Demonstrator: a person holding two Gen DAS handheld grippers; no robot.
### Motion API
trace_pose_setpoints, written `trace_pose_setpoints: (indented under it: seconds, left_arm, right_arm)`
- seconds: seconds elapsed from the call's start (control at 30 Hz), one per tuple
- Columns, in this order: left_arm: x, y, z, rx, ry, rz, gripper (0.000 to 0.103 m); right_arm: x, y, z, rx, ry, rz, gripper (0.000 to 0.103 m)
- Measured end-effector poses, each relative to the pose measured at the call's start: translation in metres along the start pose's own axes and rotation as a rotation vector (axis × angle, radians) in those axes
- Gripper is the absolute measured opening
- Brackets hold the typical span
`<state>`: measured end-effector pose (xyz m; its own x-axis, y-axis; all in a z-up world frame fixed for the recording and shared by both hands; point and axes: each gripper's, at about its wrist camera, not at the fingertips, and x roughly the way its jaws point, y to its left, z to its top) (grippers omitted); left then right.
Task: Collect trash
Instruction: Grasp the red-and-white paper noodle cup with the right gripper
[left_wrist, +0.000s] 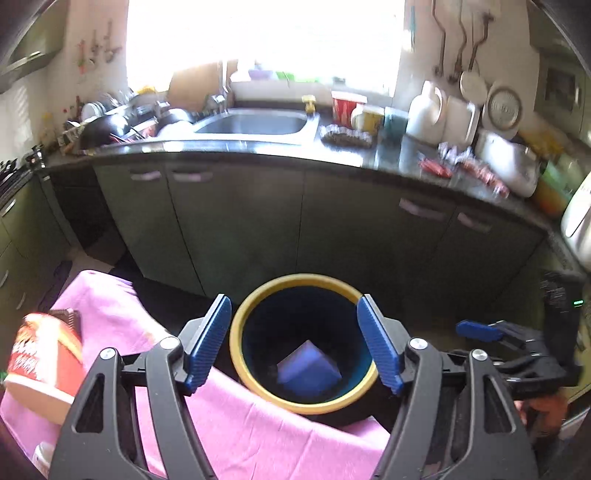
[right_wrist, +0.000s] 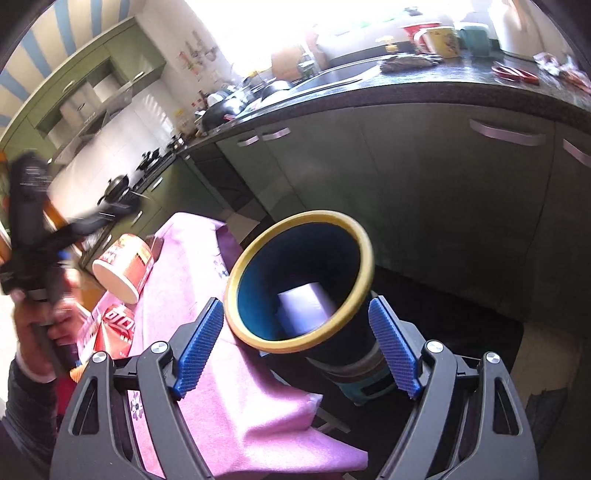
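Observation:
A dark blue trash bin with a yellow rim (left_wrist: 236, 343) stands on the floor beside a pink cloth. A pale purple box (left_wrist: 308, 367) lies at its bottom, also in the right wrist view (right_wrist: 306, 306). My left gripper (left_wrist: 295, 347) is open and empty, above the bin mouth. My right gripper (right_wrist: 295, 343) is open and empty, just over the bin rim (right_wrist: 364, 243); it also shows in the left wrist view (left_wrist: 480, 330). A red and white paper cup (left_wrist: 44, 358) lies on the pink cloth (left_wrist: 236, 428), left of the bin. A red wrapper (right_wrist: 114, 326) lies near the cup (right_wrist: 123, 267).
A dark counter (left_wrist: 258, 149) with a steel sink (left_wrist: 255, 123), cups, jugs and wrappers runs along the back over green cabinets (left_wrist: 240, 221). A stove with pans (right_wrist: 118, 188) is at the left. The dark floor (right_wrist: 461, 325) lies right of the bin.

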<state>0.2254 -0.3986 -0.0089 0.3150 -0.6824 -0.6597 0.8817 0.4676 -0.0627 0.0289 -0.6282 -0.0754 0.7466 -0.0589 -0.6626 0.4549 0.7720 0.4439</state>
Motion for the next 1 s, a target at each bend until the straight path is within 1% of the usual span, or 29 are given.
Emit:
trace_pose_setpoints:
  seconds: [0.03, 0.1, 0.17, 0.27, 0.33, 0.37, 0.47, 0.57, 0.63, 0.7, 0.77, 0.83, 0.87, 0.93, 1.0]
  left_arm:
    - [-0.021, 0.007, -0.005, -0.017, -0.04, 0.013, 0.069]
    - [-0.06, 0.022, -0.02, -0.055, -0.112, 0.041, 0.074]
    - [-0.097, 0.04, -0.04, -0.098, -0.166, 0.103, 0.075]
    - [-0.145, 0.075, -0.078, -0.181, -0.228, 0.212, 0.076]
    - [-0.176, 0.101, -0.106, -0.248, -0.269, 0.3, 0.077]
    - [-0.19, 0.116, -0.122, -0.286, -0.291, 0.34, 0.079]
    - [-0.219, 0.156, -0.158, -0.376, -0.34, 0.474, 0.082]
    - [-0.236, 0.198, -0.192, -0.461, -0.361, 0.618, 0.083]
    - [-0.241, 0.218, -0.209, -0.499, -0.359, 0.68, 0.083]
    - [-0.244, 0.23, -0.225, -0.535, -0.362, 0.726, 0.086]
    - [-0.247, 0.237, -0.239, -0.571, -0.366, 0.747, 0.087]
    - [-0.245, 0.237, -0.246, -0.588, -0.366, 0.763, 0.087]
    - [-0.247, 0.237, -0.251, -0.594, -0.367, 0.777, 0.088]
    - [-0.25, 0.237, -0.256, -0.603, -0.368, 0.802, 0.089]
    - [-0.255, 0.237, -0.262, -0.604, -0.369, 0.81, 0.089]
  right_arm:
    - [0.004, 0.008, 0.001, -0.018, 0.007, 0.004, 0.08]
    - [0.012, 0.029, -0.001, -0.069, 0.022, 0.015, 0.08]
    - [0.018, 0.054, -0.005, -0.129, 0.032, 0.026, 0.08]
    - [0.028, 0.098, -0.012, -0.245, 0.035, 0.041, 0.08]
    - [0.036, 0.128, -0.015, -0.33, 0.033, 0.061, 0.08]
    - [0.04, 0.145, -0.018, -0.372, 0.028, 0.073, 0.08]
    - [0.048, 0.196, -0.027, -0.49, -0.006, 0.09, 0.08]
    - [0.059, 0.249, -0.035, -0.615, -0.063, 0.106, 0.079]
    - [0.071, 0.278, -0.041, -0.685, -0.103, 0.103, 0.077]
    - [0.087, 0.303, -0.044, -0.725, -0.11, 0.121, 0.074]
    - [0.108, 0.325, -0.043, -0.755, -0.091, 0.128, 0.072]
    - [0.133, 0.345, -0.04, -0.773, -0.06, 0.127, 0.068]
    - [0.146, 0.354, -0.038, -0.779, -0.045, 0.12, 0.067]
    - [0.167, 0.362, -0.036, -0.794, -0.04, 0.089, 0.061]
    - [0.19, 0.373, -0.032, -0.804, -0.029, 0.056, 0.057]
